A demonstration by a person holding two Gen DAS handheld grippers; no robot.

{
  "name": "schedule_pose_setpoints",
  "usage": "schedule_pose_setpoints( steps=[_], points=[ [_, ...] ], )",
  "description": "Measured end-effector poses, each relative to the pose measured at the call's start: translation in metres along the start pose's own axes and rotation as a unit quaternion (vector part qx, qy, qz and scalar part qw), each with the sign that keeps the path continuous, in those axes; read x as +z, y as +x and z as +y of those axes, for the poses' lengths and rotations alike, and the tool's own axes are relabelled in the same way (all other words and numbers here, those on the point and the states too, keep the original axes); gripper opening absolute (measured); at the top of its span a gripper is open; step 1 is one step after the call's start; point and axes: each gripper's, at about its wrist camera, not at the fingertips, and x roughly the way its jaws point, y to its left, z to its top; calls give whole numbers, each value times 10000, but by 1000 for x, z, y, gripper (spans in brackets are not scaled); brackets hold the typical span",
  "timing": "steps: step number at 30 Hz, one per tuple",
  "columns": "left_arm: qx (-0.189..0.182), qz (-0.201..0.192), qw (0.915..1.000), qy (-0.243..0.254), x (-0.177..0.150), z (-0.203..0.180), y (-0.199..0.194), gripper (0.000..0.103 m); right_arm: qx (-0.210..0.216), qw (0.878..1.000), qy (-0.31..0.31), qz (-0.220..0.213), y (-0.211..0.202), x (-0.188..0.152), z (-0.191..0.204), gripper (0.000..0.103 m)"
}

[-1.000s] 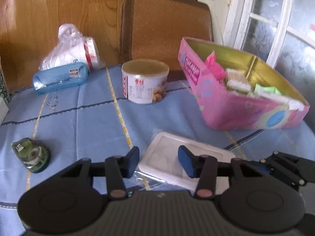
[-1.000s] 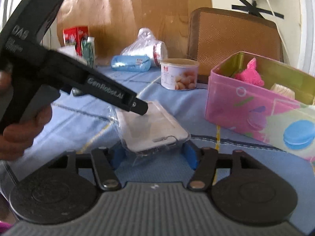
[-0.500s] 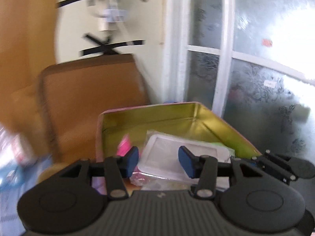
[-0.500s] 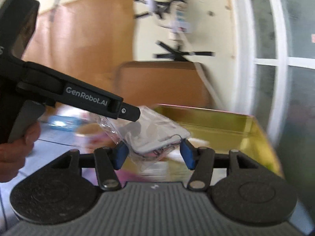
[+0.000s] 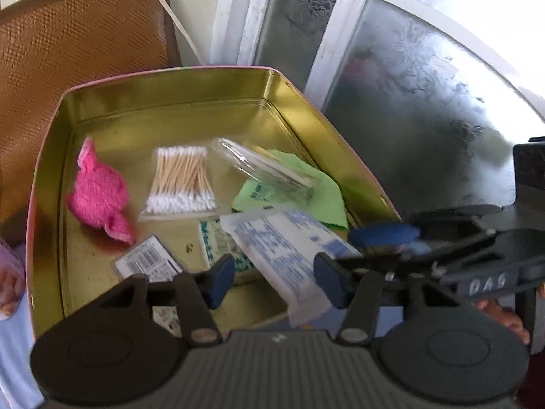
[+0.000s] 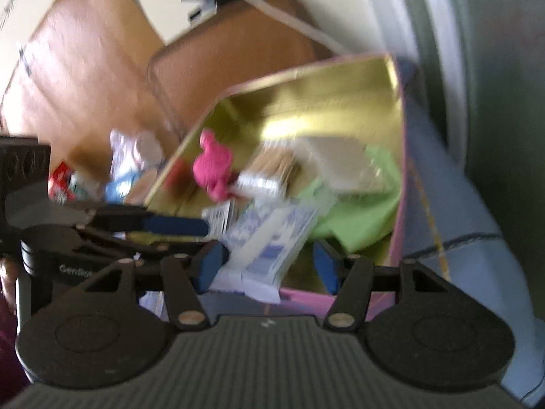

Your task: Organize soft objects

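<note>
The left hand-held gripper [image 5: 272,281] stands open, its pads clear of the white printed packet [image 5: 282,248] slanting over the tin's near rim. The right hand-held gripper [image 6: 269,262] is closing, the packet between its jaws but seemingly untouched. Beyond, the gold-lined tin [image 5: 170,95] has open floor toward its far wall.

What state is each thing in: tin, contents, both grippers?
Pink tin box with gold lining: open, partly filled.
White packet with blue print: tilted over the tin's near rim, between both grippers' fingers.
Bag of cotton swabs: lying flat inside.
Pink knitted piece: lying inside.
Left gripper: open, not pinching the packet.
Right gripper: jaws closing, packet between them, not pinched.
</note>
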Motion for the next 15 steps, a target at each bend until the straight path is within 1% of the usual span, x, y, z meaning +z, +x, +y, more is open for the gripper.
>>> schedule_pose_setpoints(
  steps=[1, 3, 4, 5, 7, 8, 9, 10, 11, 12, 14, 15],
  points=[
    [-41, 49, 10000, -43, 3, 3, 4, 51, 98, 9999, 12, 122, 3, -1, 0, 53],
    [-206, 145, 9993, -264, 8, 10, 11, 48, 85, 9998, 2, 156, 4, 0, 3, 52],
    [-246, 190, 9989, -347, 11, 12, 16, 45, 10, 9999, -11, 130, 4, 1, 3, 44],
    [-206, 195, 9989, -364, 14, 12, 20, 43, -17, 9999, -55, 113, 6, 2, 4, 29],
    [183, 84, 9994, -280, 20, 9, 26, 39, 57, 9997, 121, 196, 18, 8, 2, 26],
    [357, 50, 9991, -241, 23, 10, 30, 39, -20, 9998, 53, 171, 23, 10, 6, 24],
    [390, 75, 9987, -316, 26, 13, 30, 39, -155, 9998, -85, 135, 28, 14, 10, 22],
    [333, 98, 9985, -433, 27, 18, 30, 39, -343, 9990, -261, 78, 30, 16, 16, 20],
    [274, 82, 9984, -498, 27, 22, 28, 39, -436, 9982, -420, 18, 25, 18, 18, 20],
    [338, -16, 9983, -485, 28, 24, 24, 39, -495, 9970, -586, -78, 22, 20, 25, 20],
    [688, -292, 9962, -452, 28, 28, 13, 41, -749, 9933, -841, -255, 14, 25, 28, 21],
    [702, -339, 9958, -477, 27, 31, 10, 41, -798, 9926, -879, -241, 13, 26, 28, 21]
  ],
)
